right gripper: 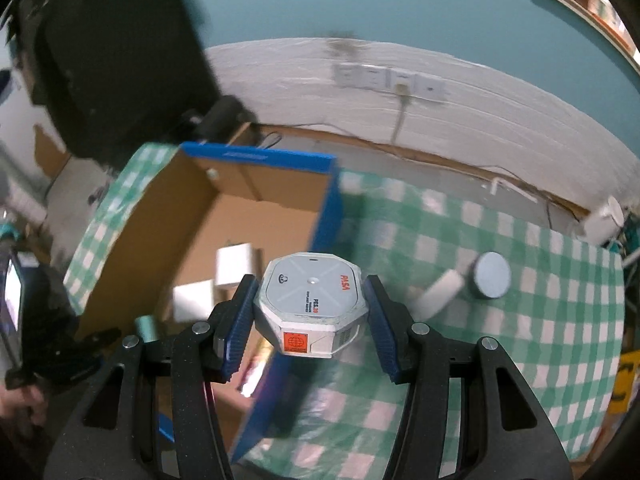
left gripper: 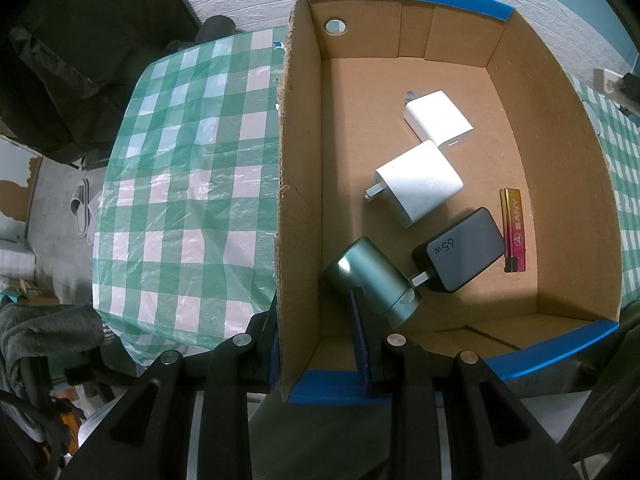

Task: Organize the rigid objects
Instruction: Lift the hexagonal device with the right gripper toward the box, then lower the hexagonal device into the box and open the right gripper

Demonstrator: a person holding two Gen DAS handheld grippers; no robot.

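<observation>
Item 1. Cardboard box (left gripper: 304,160), blue-taped rim, open top, on the checked tabletop (left gripper: 180,184). Serves as the collecting bin

Item 2. Contents, lying flat on the box floor: two white chargers (left gripper: 418,182), touching each other; black charger (left gripper: 460,252) marked 65W, just beside them; lighter (left gripper: 514,232) near the right wall; teal cylinder (left gripper: 370,276) on its side near the left wall, its end close to the black charger's prongs. The far half of the floor is bare, judged the best room for further items

Item 3. Left hand-held gripper (left gripper: 324,340): fingers straddle the box's left wall, one outside, one inside beside the cylinder. Judged to be steadying the box; whether the pads actually press the wall cannot be told

Item 4. Right hand-held gripper (right gripper: 310,322): pinching the octagonal grey device (right gripper: 312,300) by opposite sides, label up, raised above the box's right wall (right gripper: 328,204). Judged mid-carry toward the box; the rim must be cleared before lowering

Item 5. Outstanding on the tabletop, right of the box: white cylinder (right gripper: 440,292) and grey round puck (right gripper: 490,274), close together; open cloth all round them
</observation>
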